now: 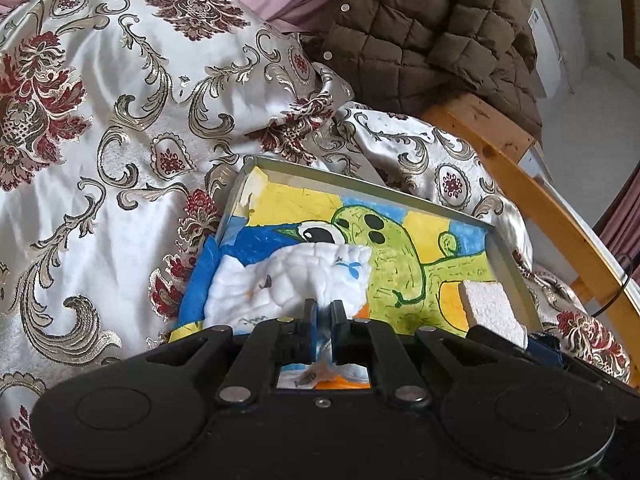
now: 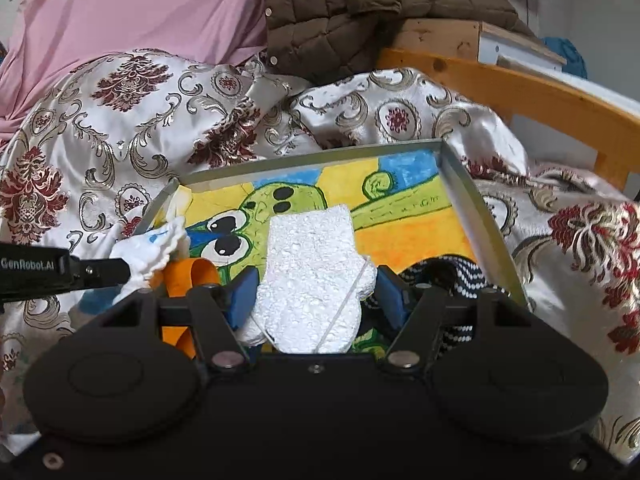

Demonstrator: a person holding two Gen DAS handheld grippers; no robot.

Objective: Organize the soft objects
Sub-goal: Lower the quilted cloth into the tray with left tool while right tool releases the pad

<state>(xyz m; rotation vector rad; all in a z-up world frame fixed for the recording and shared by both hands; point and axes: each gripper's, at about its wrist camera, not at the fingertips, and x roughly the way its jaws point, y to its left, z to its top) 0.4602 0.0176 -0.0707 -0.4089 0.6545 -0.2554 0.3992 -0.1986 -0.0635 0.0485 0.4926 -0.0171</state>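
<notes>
A shallow grey tray with a green cartoon picture on its floor lies on the bed. My left gripper is shut on a thin white cloth with small blue marks, which hangs bunched over the tray's left part. In the right wrist view that cloth sits at the tip of the left gripper. My right gripper is shut on a white fuzzy sock, held upright between its blue pads over the tray. The same sock shows at the tray's right side.
An orange strap and a black-and-white striped item lie in the tray's near part. A rumpled floral satin bedspread surrounds the tray. A brown quilted jacket and pink fabric lie behind; a wooden bed rail runs along the right.
</notes>
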